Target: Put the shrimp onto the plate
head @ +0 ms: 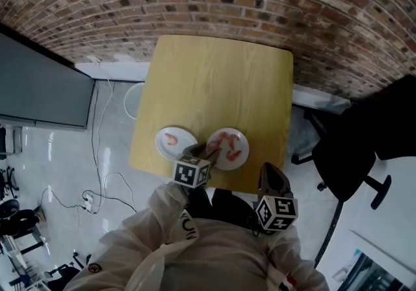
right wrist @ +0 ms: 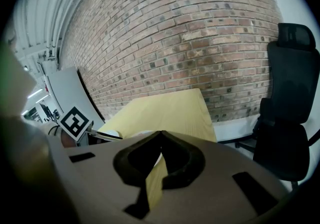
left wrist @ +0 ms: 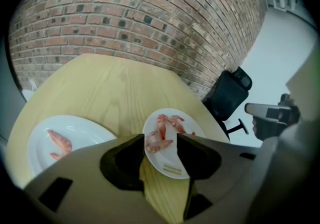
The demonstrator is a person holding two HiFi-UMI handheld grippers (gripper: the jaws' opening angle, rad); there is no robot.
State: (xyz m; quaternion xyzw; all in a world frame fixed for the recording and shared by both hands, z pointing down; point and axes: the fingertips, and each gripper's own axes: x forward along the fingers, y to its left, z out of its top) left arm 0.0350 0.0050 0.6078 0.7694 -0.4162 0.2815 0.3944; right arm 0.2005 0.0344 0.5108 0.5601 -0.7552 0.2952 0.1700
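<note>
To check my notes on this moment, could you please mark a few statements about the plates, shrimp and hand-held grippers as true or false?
1. A left plate and a right plate stand on the table. True.
2. The left plate holds more shrimp than the right plate. False: it holds one; the right plate holds several.
3. The right hand-held gripper is shut and empty. True.
4. The left hand-held gripper is shut. False: its jaws stand apart over the right plate.
</note>
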